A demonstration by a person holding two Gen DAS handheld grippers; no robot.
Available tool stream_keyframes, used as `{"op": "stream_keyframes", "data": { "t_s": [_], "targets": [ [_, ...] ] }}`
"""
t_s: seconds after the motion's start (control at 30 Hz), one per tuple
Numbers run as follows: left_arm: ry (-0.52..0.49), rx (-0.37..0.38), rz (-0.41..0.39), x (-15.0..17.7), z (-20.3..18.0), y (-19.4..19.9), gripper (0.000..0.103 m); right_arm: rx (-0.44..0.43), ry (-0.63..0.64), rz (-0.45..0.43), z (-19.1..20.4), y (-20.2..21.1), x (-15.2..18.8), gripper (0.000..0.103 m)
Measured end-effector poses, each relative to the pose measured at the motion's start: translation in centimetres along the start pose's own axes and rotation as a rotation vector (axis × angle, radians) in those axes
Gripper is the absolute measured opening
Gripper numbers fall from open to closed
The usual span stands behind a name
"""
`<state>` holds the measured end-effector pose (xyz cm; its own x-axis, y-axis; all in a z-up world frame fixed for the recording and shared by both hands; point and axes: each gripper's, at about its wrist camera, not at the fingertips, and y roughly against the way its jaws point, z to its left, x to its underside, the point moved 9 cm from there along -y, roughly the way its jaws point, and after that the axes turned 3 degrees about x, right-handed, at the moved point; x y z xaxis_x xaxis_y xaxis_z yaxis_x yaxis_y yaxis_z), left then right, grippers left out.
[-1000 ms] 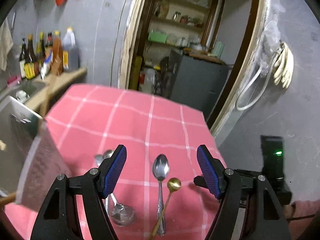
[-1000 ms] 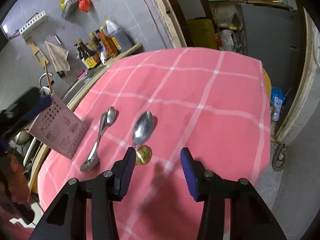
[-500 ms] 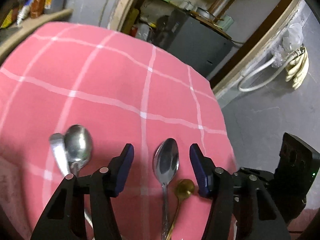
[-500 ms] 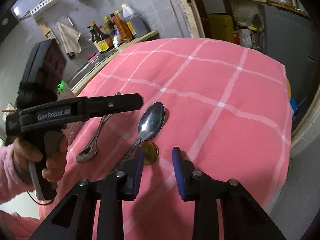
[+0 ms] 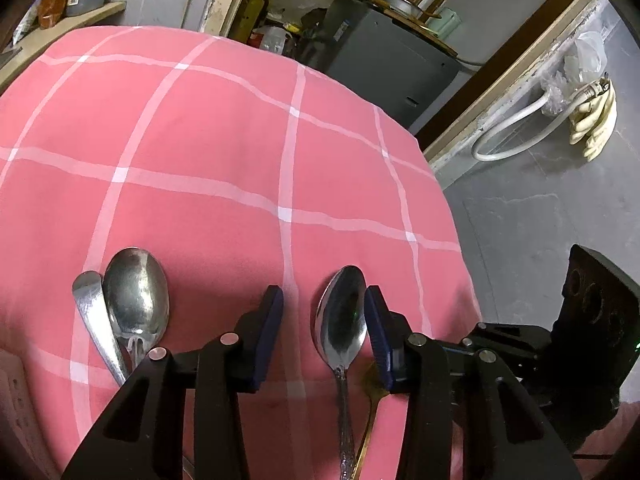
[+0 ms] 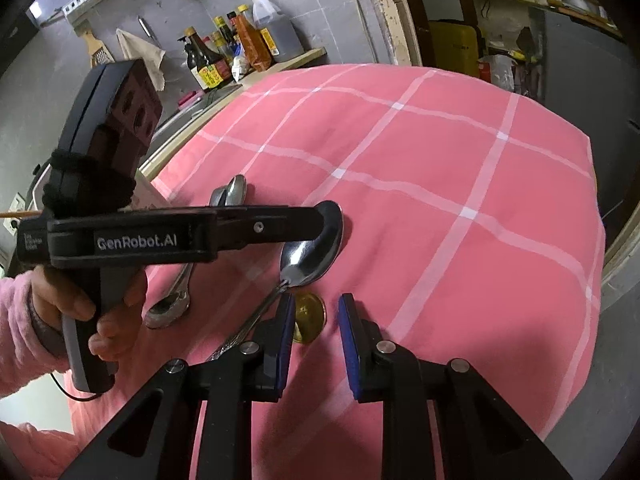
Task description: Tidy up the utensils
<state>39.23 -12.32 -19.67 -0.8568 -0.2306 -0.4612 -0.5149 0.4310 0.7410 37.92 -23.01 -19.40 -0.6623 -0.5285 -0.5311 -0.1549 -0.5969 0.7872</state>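
The left gripper has its jaws apart, low over the bench. The bowl of a steel spoon lies between them, close against the right-hand blue pad; whether pad and spoon touch cannot be told. The spoon's handle runs back under the gripper.

The right gripper also has its jaws apart, with nothing held. The round bowl of a gold spoon lies on the cloth between the two pads, nearer the left one. In the left wrist view only a sliver of it shows, just beside the steel spoon's handle.

Farther left, two more spoons lie together, one overlapping the other, near a pale perforated holder at the bench edge.

A red cloth with white checks covers the bench. Beyond it, bottles stand on a ledge against the grey wall. A hand in a pink sleeve grips the left gripper's handle.
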Motion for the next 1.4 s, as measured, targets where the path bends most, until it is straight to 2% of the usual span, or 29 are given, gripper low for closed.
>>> {"op": "stream_keyframes", "data": {
  "t_s": [0.13,0.27,0.37,0.43,0.5,0.83,1.07,1.4],
  "targets": [
    [0.0,-0.01,0.011,0.1,0.1,-0.1,0.025,0.02,-0.005,0.021,0.1,-0.5,0.1,0.013],
    [-0.004,0.003,0.023,0.2,-0.4,-0.1,0.02,0.036,0.002,0.032,0.4,-0.5,0.2,0.013],
    [-0.014,0.007,0.037,0.2,-0.6,-0.3,0.02,0.054,0.01,0.038,0.6,-0.6,0.2,0.007],
    [-0.022,-0.012,0.052,0.1,-0.5,-0.7,0.014,0.054,0.004,0.035,0.7,-0.5,0.3,0.006],
    [-0.024,-0.018,0.064,0.0,-0.4,-1.0,0.004,0.053,-0.013,0.025,0.7,-0.3,0.3,0.004],
    [-0.044,0.021,0.066,0.7,-1.1,-0.3,0.0,0.124,-0.119,-0.036,0.5,2.1,0.9,0.003],
    [-0.041,0.064,0.072,0.6,-1.6,0.2,0.0,0.161,-0.173,-0.03,0.1,2.6,2.0,0.003],
    [0.001,0.088,0.165,0.9,-1.7,-1.5,0.0,0.188,-0.203,-0.021,-0.3,2.5,2.4,0.003]
  ]
}}
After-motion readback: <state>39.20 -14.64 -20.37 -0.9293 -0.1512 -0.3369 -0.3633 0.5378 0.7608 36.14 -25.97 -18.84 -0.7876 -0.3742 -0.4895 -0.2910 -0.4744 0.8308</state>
